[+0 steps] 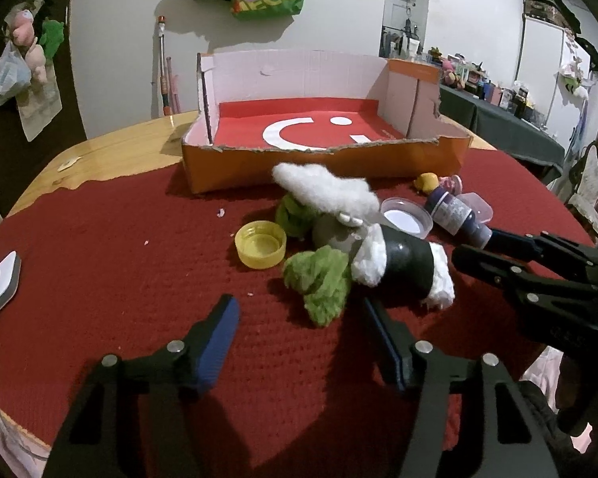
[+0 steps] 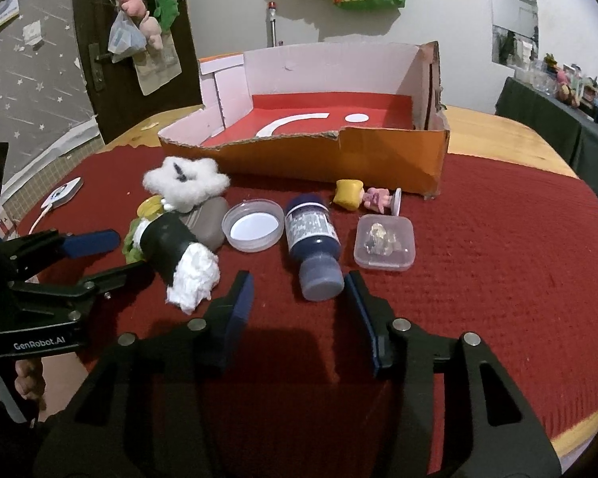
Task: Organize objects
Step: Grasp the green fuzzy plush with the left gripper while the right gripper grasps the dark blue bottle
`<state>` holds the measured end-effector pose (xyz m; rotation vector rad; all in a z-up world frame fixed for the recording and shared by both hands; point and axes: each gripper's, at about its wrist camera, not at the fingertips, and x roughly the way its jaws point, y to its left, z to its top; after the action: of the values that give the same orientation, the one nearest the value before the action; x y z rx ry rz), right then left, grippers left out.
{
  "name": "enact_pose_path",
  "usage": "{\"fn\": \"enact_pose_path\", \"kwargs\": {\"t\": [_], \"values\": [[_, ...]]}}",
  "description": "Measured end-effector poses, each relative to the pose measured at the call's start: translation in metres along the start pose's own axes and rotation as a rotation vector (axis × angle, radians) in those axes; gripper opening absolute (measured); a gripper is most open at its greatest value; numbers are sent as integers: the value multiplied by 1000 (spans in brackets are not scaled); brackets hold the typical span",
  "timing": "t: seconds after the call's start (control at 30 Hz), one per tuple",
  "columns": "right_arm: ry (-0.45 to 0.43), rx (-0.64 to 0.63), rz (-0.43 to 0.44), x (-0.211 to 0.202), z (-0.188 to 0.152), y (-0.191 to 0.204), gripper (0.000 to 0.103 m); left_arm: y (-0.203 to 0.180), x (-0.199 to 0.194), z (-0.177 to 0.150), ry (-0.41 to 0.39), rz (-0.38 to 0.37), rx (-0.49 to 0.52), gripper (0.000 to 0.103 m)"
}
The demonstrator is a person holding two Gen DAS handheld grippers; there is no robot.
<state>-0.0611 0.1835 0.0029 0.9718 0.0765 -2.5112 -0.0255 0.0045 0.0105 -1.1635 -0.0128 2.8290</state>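
**Box empty, sorting not yet begun**

The cardboard box (image 2: 378,167) stands at the far side of the red cloth (image 2: 498,239), its torn front wall facing the grippers. Only its red printed floor shows inside, so by the look of it nothing has been put away.

Everything to be organized lies on the cloth in front of the box. On the left is a heap: a white fluffy piece (image 2: 185,183), a black cup (image 1: 408,263) on its side stuffed with white wadding, green fluff (image 1: 319,283), and a grey lump (image 2: 209,223) that may be a stone, though the blur leaves that open. A yellow cap (image 1: 260,243) sits just beside the heap. To the right are a clear lid (image 2: 253,225), a dark blue bottle (image 2: 313,243) lying with its cap toward the camera, a small clear case (image 2: 384,247) with something inside, and a little figurine (image 2: 364,197) tipped over close to the box front.

The left gripper (image 1: 301,314) hovers low with jaws wide apart, holding nothing, the green fluff and cup just ahead of it. The right gripper (image 2: 299,298) is likewise spread wide and empty, the bottle's cap sitting between its fingertips without touching either.

All the items remain to be moved; the bottle looks the likeliest first pick.
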Motion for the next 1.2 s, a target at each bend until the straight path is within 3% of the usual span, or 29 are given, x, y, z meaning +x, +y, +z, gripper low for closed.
{"fn": "enact_pose_path", "kwargs": {"t": [0.57,0.73,1.2], "values": [[22,-14,8,20,20,-2,40,1,7,10,4,-30,0,50],[33,-15,-2,21,21,-4,28,-2,9,14,5,-59,5,36],[27,-13,30,8,16,5,28,-4,4,12,3,-84,1,34]]}}
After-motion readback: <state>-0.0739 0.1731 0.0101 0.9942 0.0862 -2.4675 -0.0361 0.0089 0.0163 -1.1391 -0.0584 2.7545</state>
